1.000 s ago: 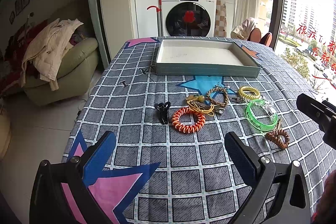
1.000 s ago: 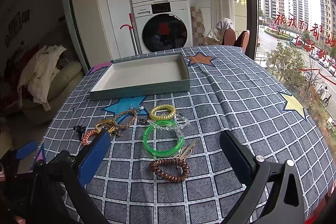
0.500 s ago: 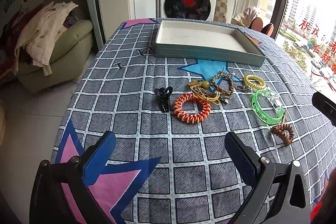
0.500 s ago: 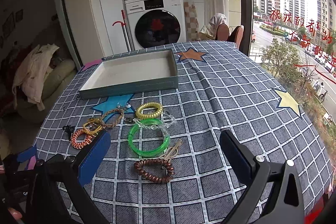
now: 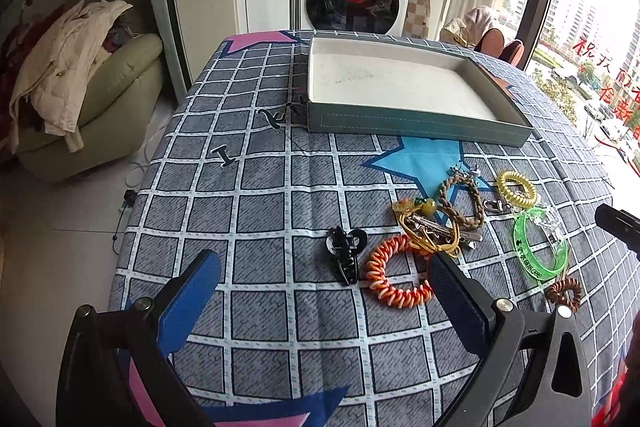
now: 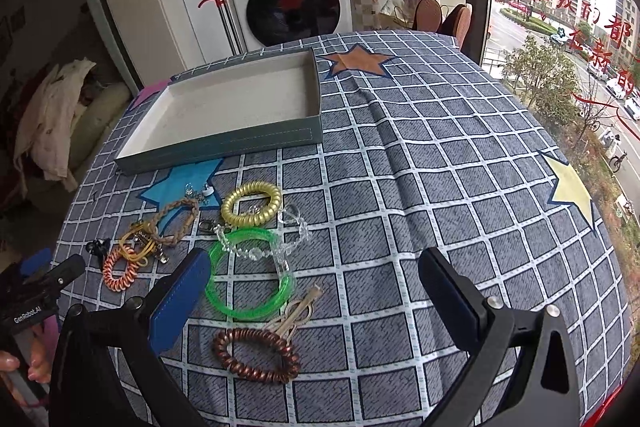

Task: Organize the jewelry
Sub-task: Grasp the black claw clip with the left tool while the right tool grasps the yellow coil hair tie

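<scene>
orange coil (image 5: 398,277) touching left tool (image 5: 326,291)

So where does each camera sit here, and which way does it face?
Left wrist: on the left gripper, open, facing the black hair clip and orange coil.
Right wrist: on the right gripper, open, over the brown coil; a hand shows.
Shared: the tray, green bangle.
</scene>
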The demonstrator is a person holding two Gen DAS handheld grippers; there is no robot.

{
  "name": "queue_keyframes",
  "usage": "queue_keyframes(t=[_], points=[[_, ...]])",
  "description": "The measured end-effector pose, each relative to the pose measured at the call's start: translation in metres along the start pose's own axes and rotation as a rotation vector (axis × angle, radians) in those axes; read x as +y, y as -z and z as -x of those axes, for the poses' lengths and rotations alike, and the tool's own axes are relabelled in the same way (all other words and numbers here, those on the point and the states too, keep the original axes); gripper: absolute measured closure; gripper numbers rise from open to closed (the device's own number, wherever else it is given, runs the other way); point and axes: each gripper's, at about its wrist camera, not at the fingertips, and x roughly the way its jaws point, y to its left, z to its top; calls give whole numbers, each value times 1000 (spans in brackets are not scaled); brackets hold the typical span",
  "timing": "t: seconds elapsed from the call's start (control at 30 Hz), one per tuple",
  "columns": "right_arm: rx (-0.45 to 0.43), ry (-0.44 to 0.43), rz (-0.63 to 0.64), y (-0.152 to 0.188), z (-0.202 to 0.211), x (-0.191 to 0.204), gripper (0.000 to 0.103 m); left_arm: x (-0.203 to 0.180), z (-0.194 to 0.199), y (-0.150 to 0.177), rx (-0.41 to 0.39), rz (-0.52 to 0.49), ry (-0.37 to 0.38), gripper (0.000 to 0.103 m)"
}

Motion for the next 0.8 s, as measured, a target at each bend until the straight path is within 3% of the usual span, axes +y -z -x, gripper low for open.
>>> queue_keyframes(t=[0.27, 0.4, 0.5, 0.6, 0.7, 0.77, 0.8], points=[[76, -20, 74, -29, -50, 16, 10, 4, -21, -9, 33, 8, 18, 0], [142, -29, 98, -33, -74, 20, 33, 6, -31, -9, 55, 18, 30, 0], [173, -31, 100, -34, -85, 20, 42, 6, -40, -9, 88, 19, 43, 10], [183, -32, 126, -36, -92, 23, 48, 9, -43, -11, 89, 38, 57, 10], [182, -28, 163, -38, -95, 30, 56, 7, -45, -12, 82, 31, 65, 18], [187, -32, 175, -39, -97, 34, 64, 7, -47, -13, 92, 29, 72, 35], [188, -30, 182, -38, -97, 37, 74, 6, -49, -13, 96, 20, 66, 44]])
